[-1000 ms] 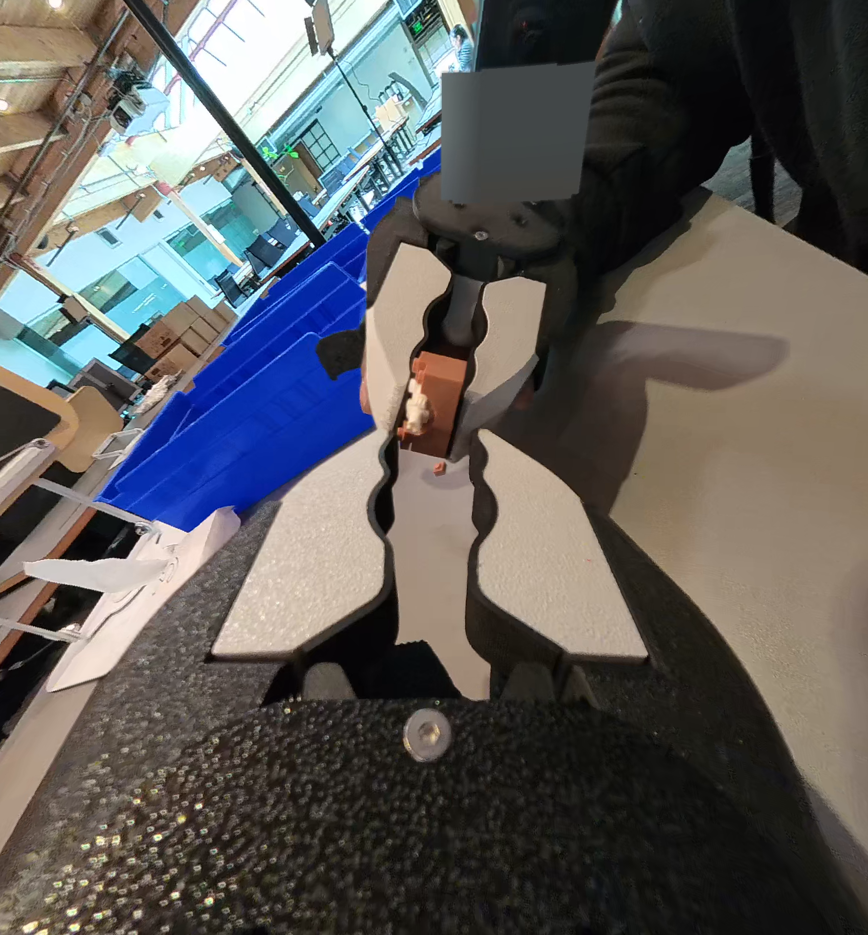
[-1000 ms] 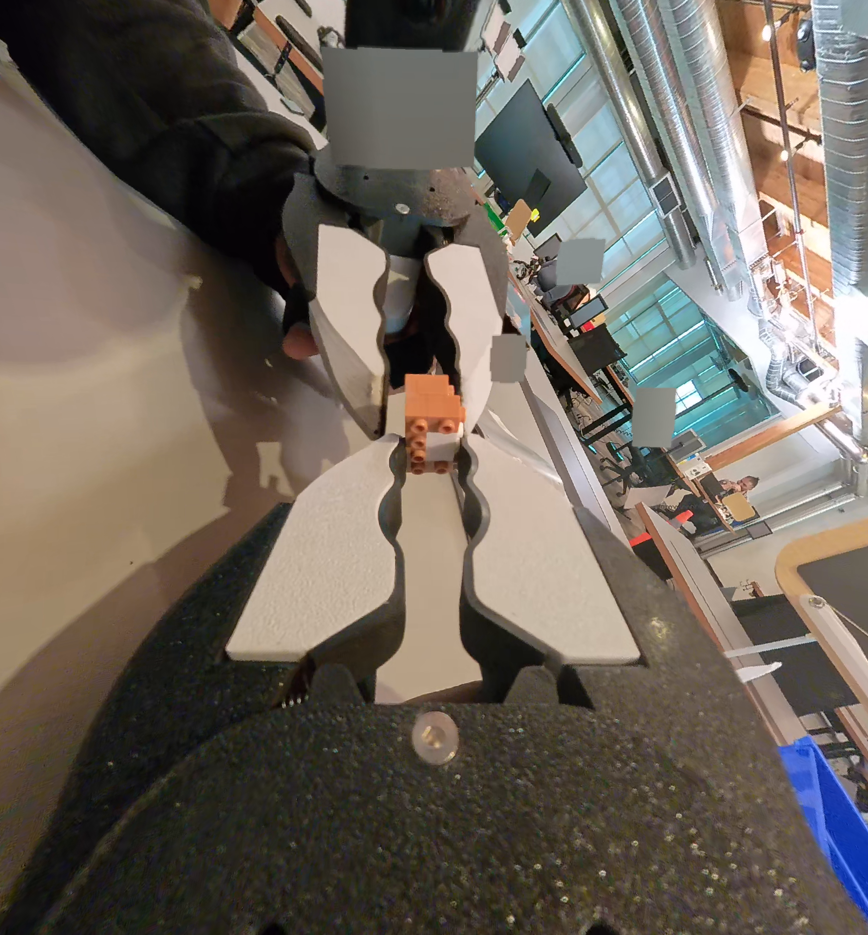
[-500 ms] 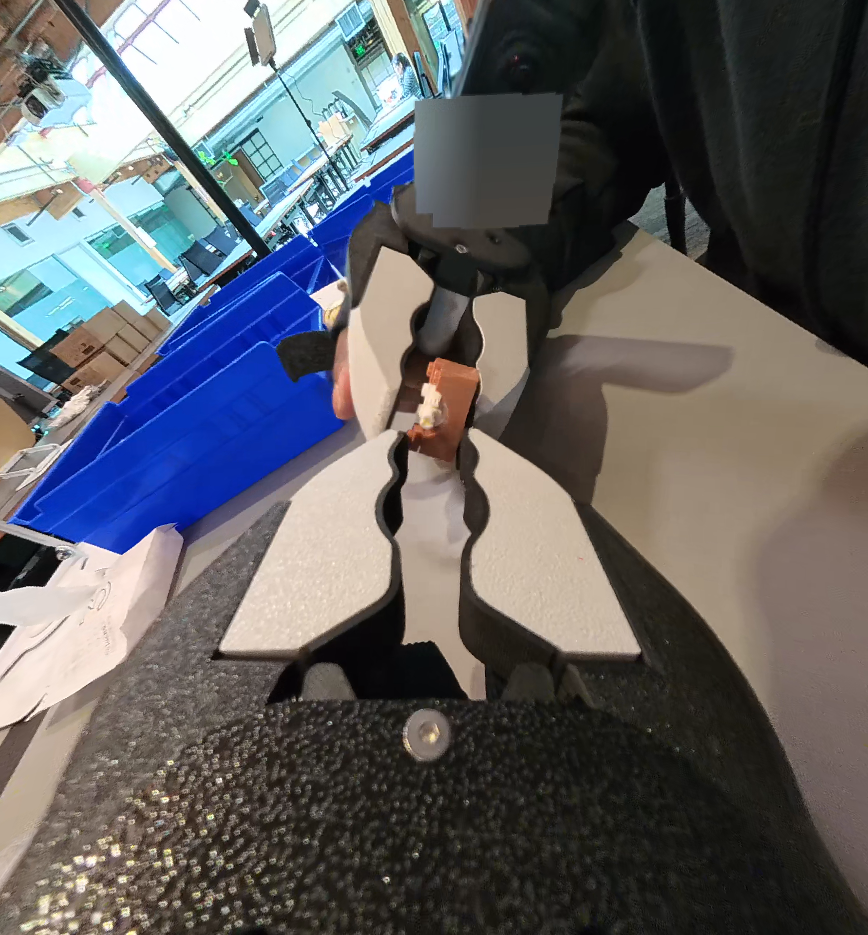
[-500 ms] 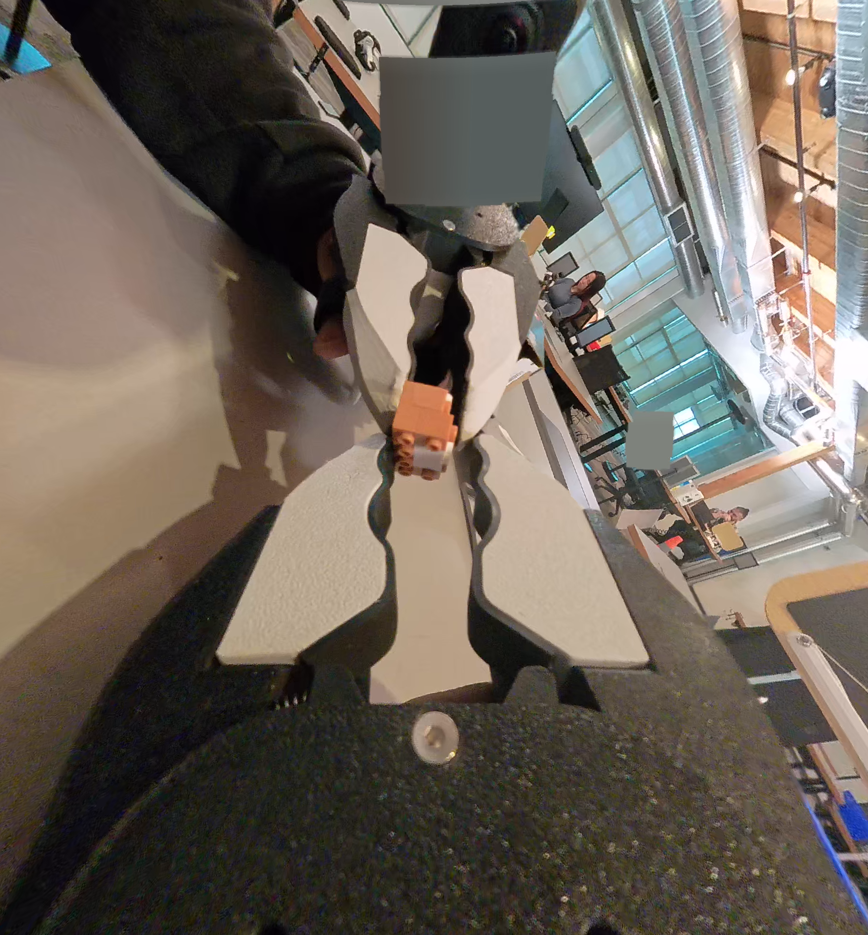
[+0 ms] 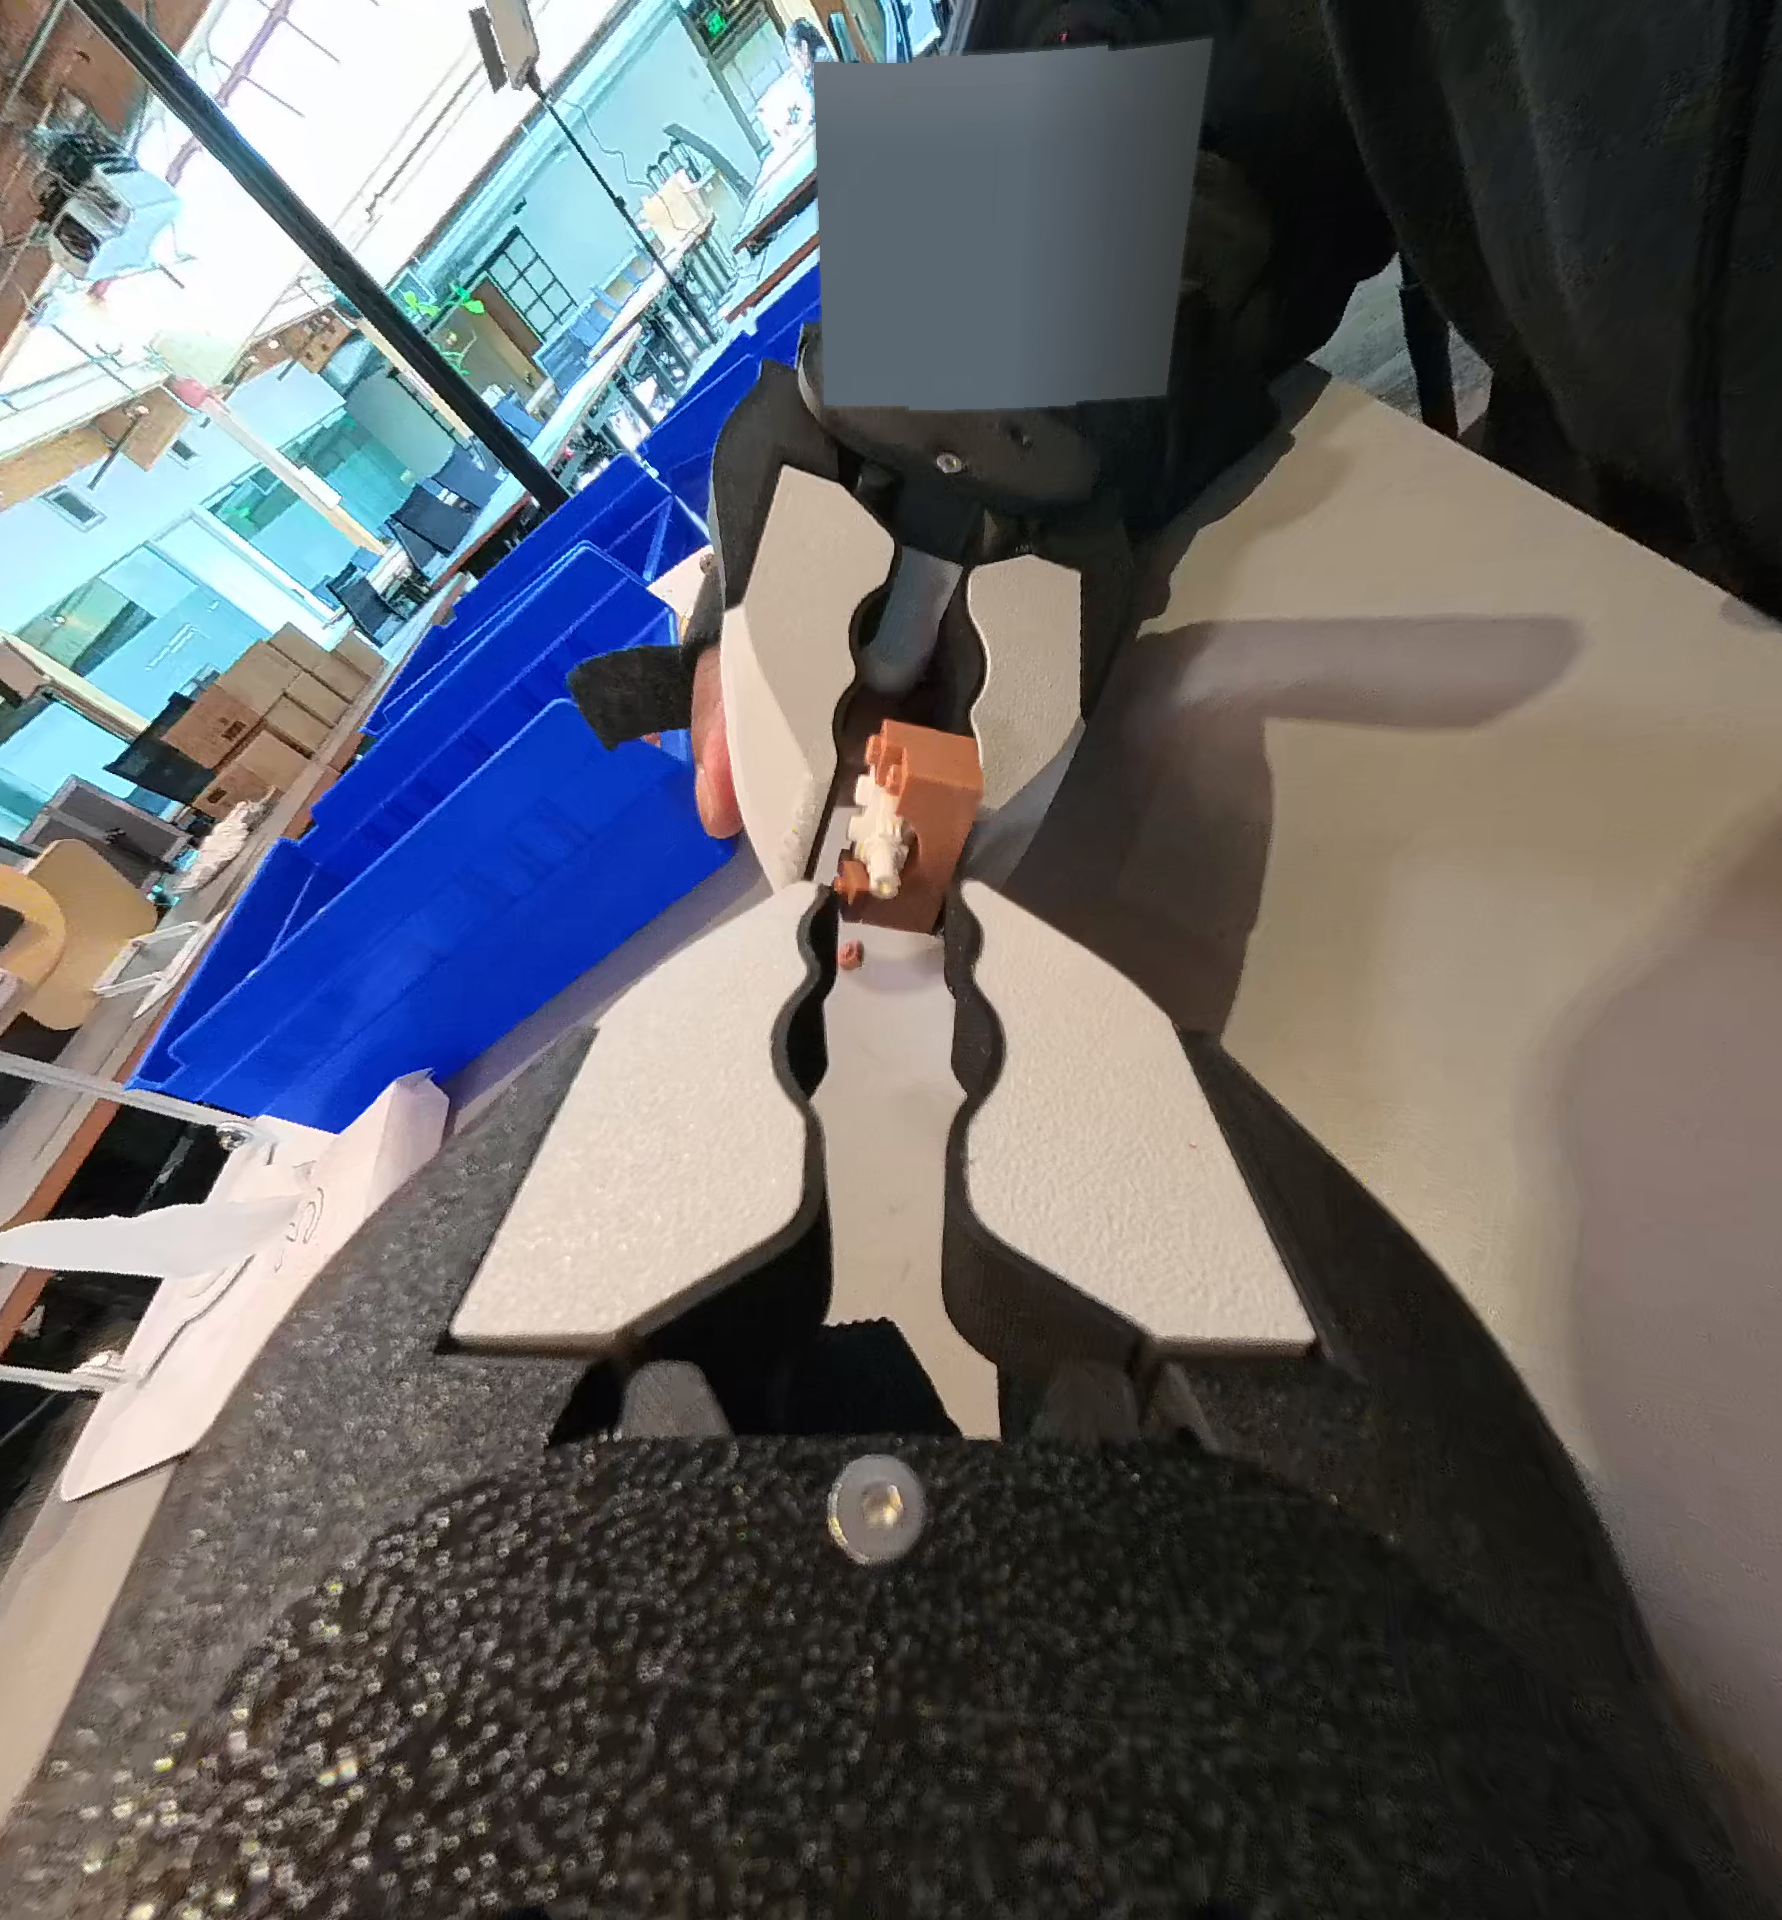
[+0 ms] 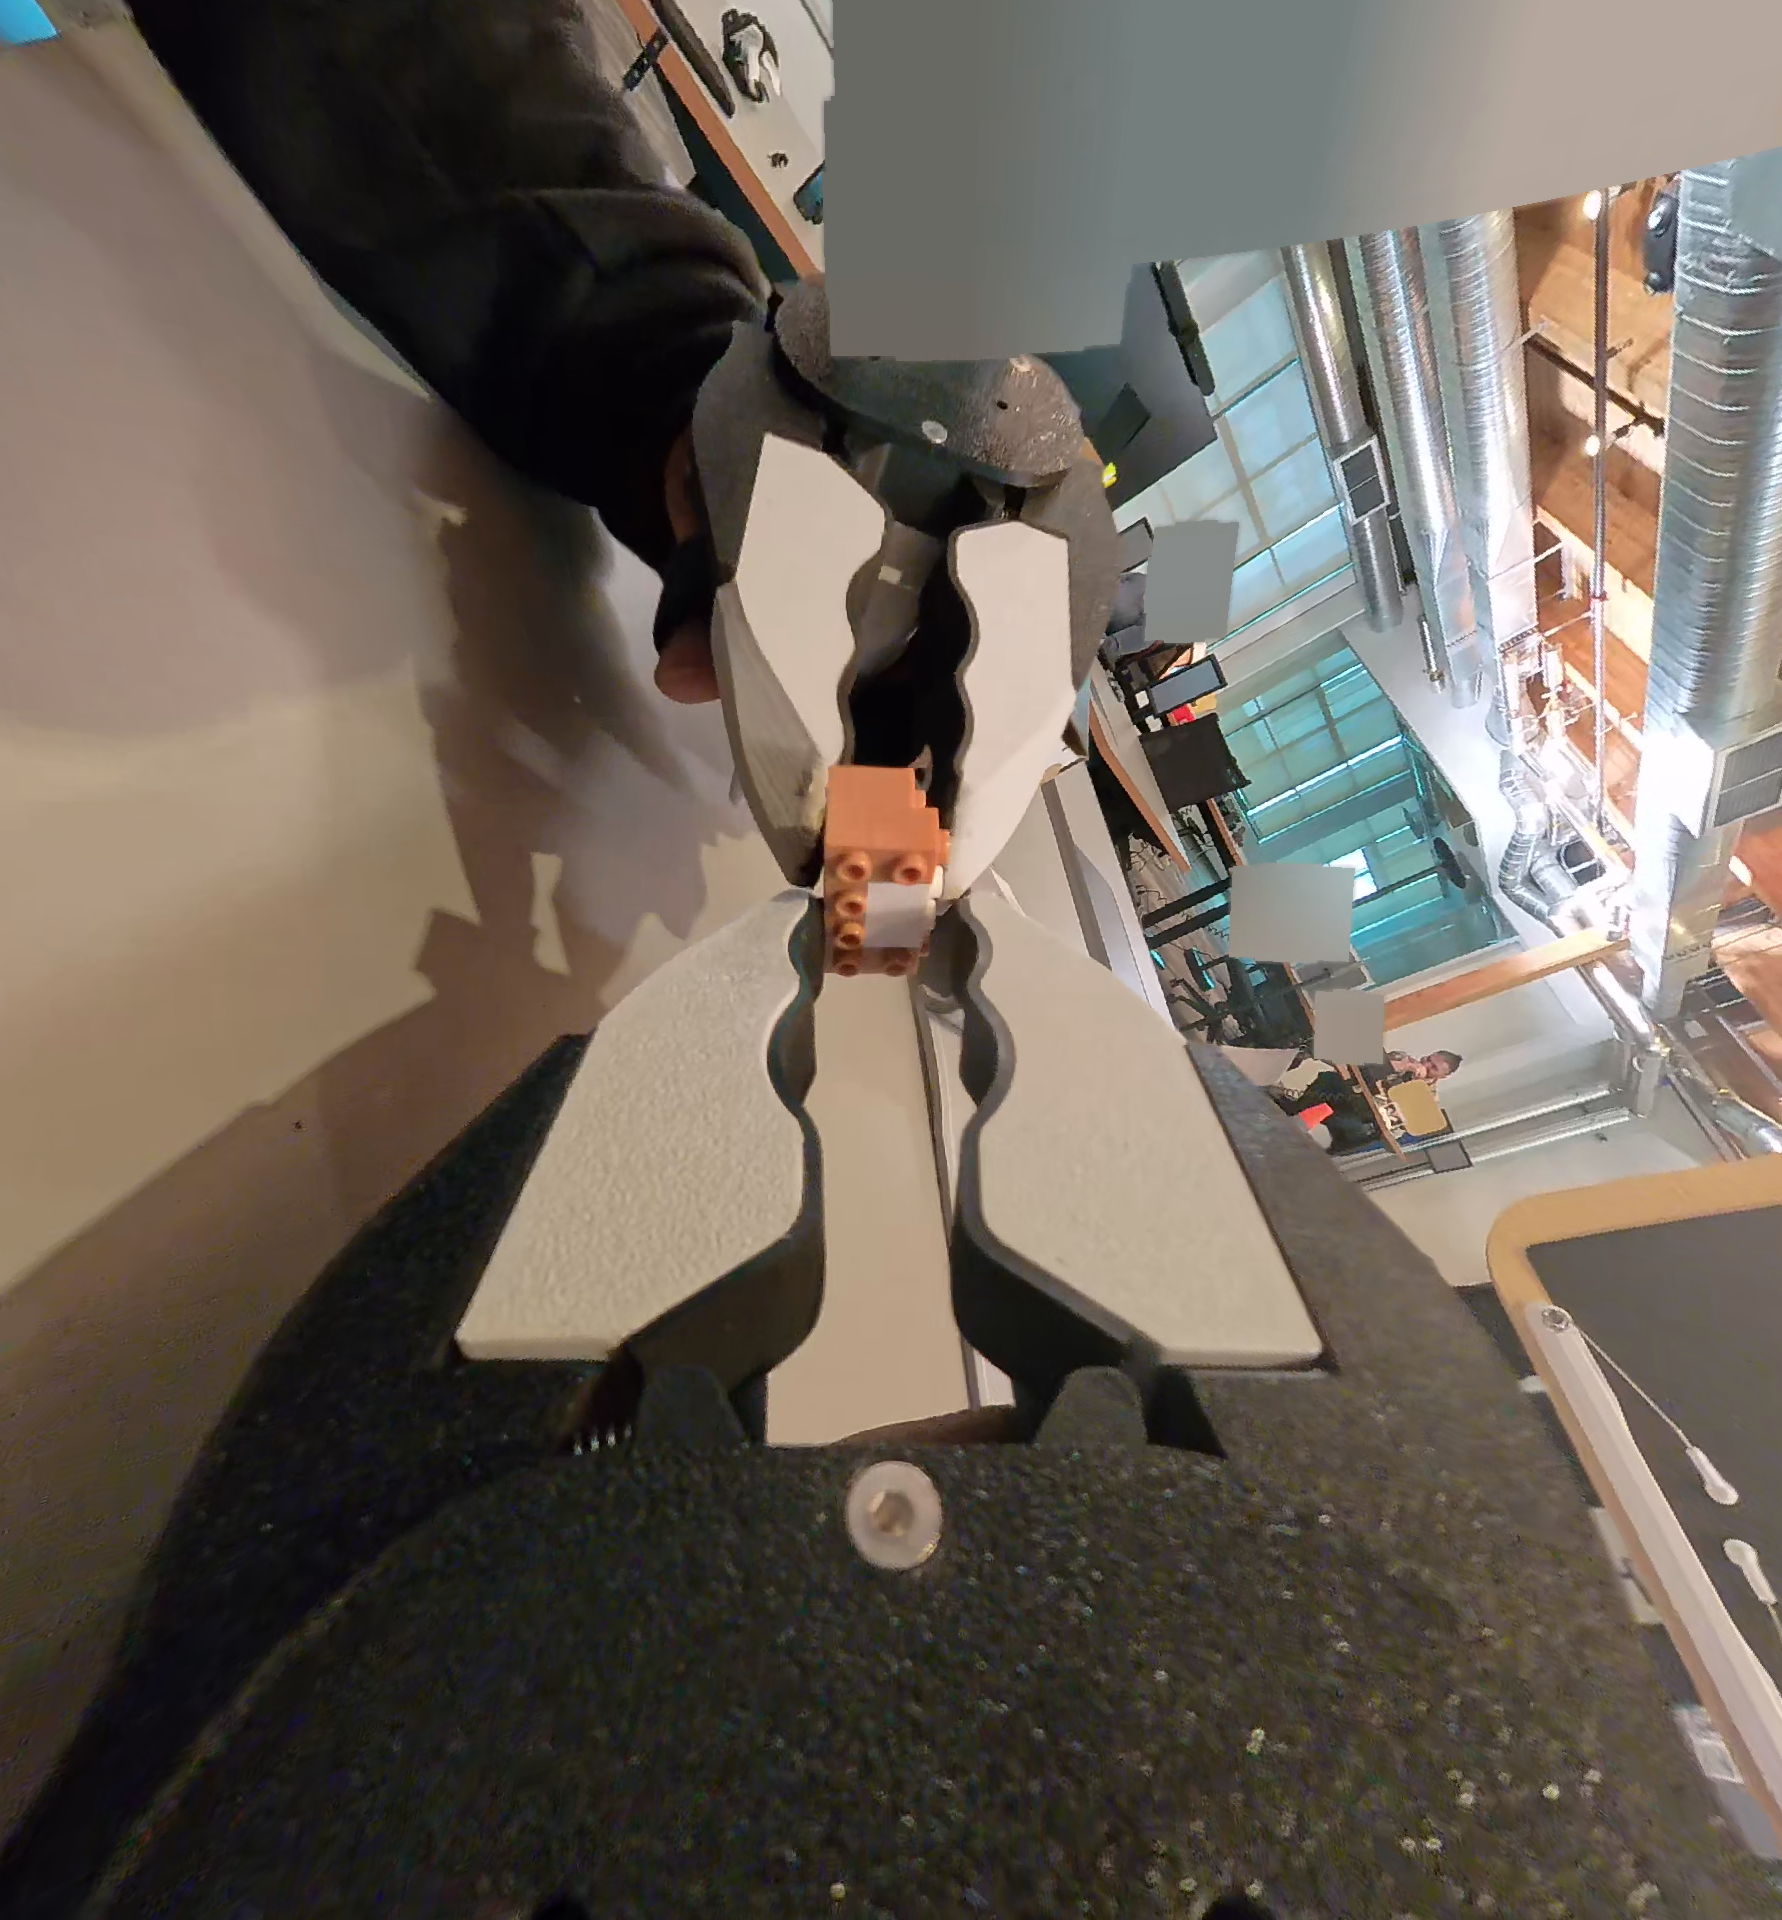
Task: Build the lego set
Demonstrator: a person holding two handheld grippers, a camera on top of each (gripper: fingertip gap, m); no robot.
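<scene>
A small brick assembly (image 5: 923,821), brown with a white knobbed piece on one side, hangs above the pale table (image 5: 1489,935) between my two grippers, which meet tip to tip. My left gripper (image 5: 882,904) is shut on one end of it. My right gripper (image 6: 879,920) is shut on the other end, where the brown studs and a white block (image 6: 882,894) face its camera. Each view shows the other gripper's fingers (image 5: 783,727) (image 6: 1012,707) pressed to the assembly's sides. A tiny loose brown piece (image 5: 851,954) lies on the table below.
A row of blue bins (image 5: 430,883) stands along the table's far side in the left wrist view, with a white paper sheet (image 5: 243,1299) near them. A person in a dark sleeve (image 6: 513,260) holds the grippers. A black-topped board (image 6: 1718,1403) lies to the right. Only a small space, under 4 cm, lies between the two pairs of fingers.
The left gripper closed on the assembly and has kept it. The right gripper opened, the assembly tilted in the left grasp, and the right pads have now come together on it again.
</scene>
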